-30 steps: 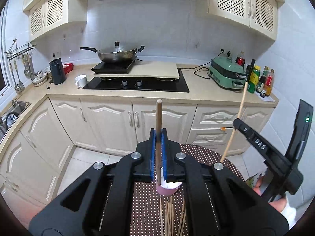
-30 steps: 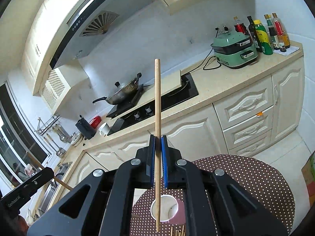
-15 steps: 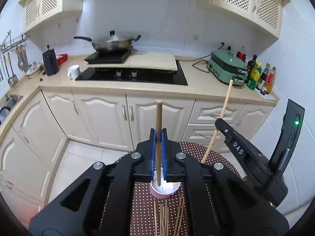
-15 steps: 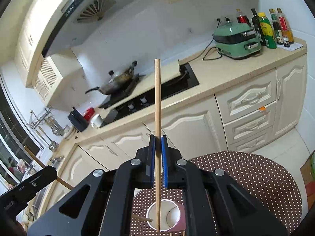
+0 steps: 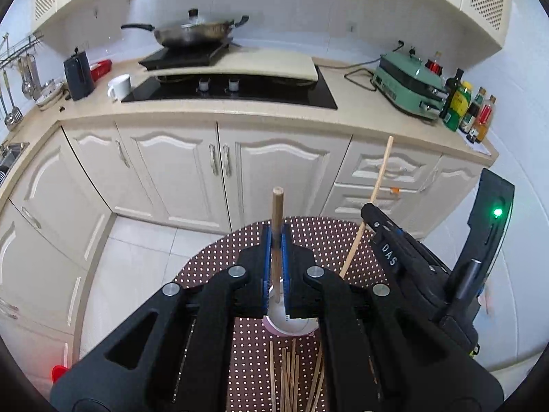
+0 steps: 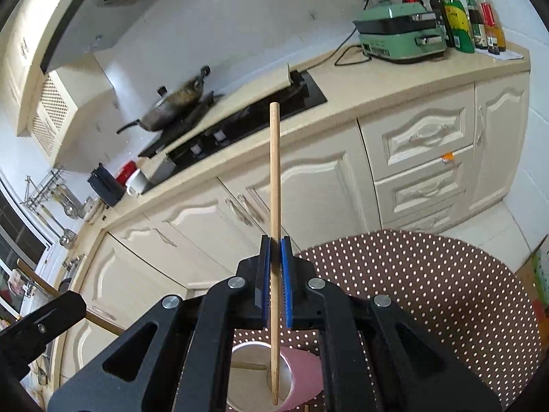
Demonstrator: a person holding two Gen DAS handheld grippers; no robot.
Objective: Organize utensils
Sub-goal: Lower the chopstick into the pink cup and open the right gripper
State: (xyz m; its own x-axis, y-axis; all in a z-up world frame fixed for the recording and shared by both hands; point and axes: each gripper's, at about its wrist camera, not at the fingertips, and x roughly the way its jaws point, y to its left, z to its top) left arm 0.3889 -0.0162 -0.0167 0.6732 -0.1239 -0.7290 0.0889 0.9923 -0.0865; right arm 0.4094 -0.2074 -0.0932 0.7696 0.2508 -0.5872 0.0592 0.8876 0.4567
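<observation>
Both of my claws are over the pink cup (image 6: 302, 376), which stands on the dotted worktop (image 6: 429, 285) just below and ahead of the fingertips, and what matters is how each stick lines up with its mouth. My right claw (image 6: 275, 267) is pressed onto a long chopstick (image 6: 274, 185) held about upright, long axis running down between the blue pads (image 6: 285, 274); its lower tip already sits inside the cup's rim, near the right inner wall. My left claw (image 5: 276, 257) pinches a second stick (image 5: 277, 219) the same way — upright, its lower end dipping toward the white inside of the cup (image 5: 291, 322). From the right camera I can see a short length of stick lying across the cup's interior; I judge that is the left one's end, though I cannot be sure. The right stick looks the better placed, so a straight drop should do; tilt it and it could catch the rim. More chopsticks lie loose (image 5: 291, 374) on the worktop, just on my side of the cup, not yet gathered.
</observation>
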